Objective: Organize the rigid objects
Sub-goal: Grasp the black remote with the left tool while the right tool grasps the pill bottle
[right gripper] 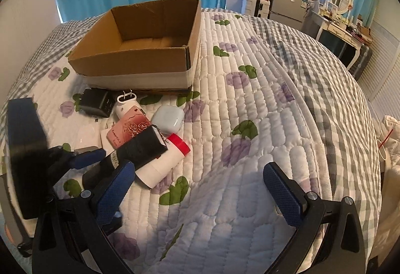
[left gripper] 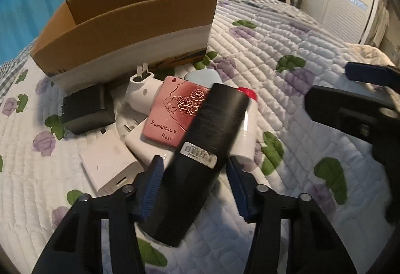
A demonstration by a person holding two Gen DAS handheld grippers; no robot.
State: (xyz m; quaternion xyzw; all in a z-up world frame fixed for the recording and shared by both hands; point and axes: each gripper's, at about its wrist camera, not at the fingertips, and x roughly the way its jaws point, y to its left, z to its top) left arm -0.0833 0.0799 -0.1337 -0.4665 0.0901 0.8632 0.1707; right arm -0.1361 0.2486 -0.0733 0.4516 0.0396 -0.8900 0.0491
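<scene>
A long black box (left gripper: 200,161) with a barcode label lies across a pile on the quilt; it also shows in the right wrist view (right gripper: 140,149). My left gripper (left gripper: 195,179) is open, its blue pads either side of the box without clearly touching it. Under the box lie a white tube with a red cap (right gripper: 165,161) and a pink "Romantic Rose" card (left gripper: 172,109). White chargers (left gripper: 110,166), a white plug (left gripper: 142,91) and a black adapter (left gripper: 87,109) lie to the left. My right gripper (right gripper: 197,189) is open and empty over bare quilt.
An open cardboard box (left gripper: 130,31) stands behind the pile, seemingly empty inside (right gripper: 150,44). A pale blue earbud case (right gripper: 167,119) lies right of the card. The floral quilt (right gripper: 250,124) stretches to the right. Furniture stands beyond the bed.
</scene>
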